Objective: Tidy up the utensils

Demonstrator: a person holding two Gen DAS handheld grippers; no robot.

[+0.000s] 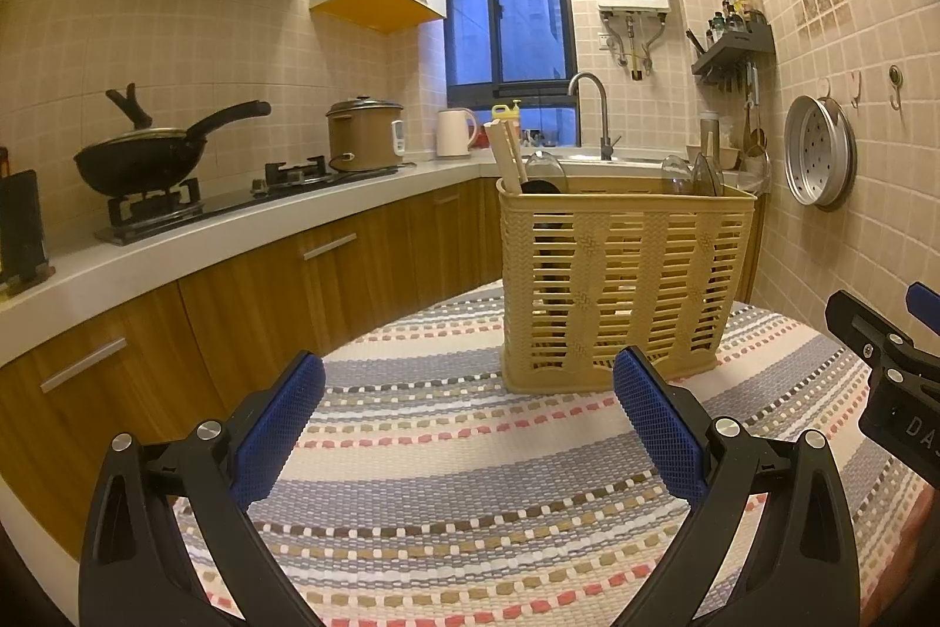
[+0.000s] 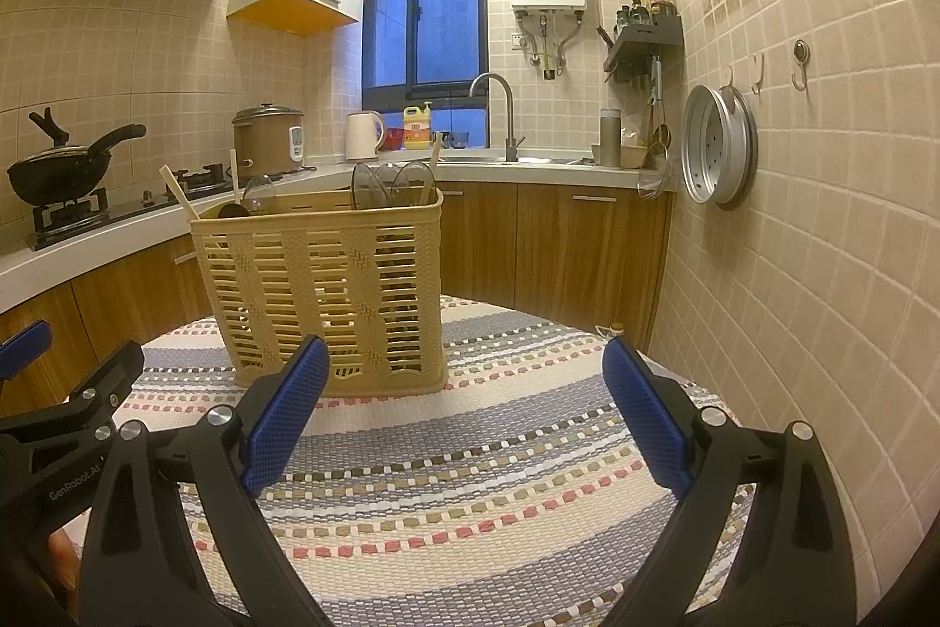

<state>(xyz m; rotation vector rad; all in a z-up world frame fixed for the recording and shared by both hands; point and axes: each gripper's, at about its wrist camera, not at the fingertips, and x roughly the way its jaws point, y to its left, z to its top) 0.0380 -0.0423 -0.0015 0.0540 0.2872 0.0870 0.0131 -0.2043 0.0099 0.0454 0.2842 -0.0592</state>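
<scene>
A tan slatted utensil basket stands upright on a striped woven cloth. Wooden chopsticks, clear spoons and a dark ladle head stick out of its top. My left gripper is open and holds nothing, a short way in front of the basket. Open too, my right gripper hangs over the cloth just right of the basket. Each wrist view catches the other gripper at its edge.
A white counter with wooden cabinets runs along the left, carrying a black wok, a rice cooker and a kettle. A sink tap stands at the back. A metal steamer tray hangs on the right tiled wall.
</scene>
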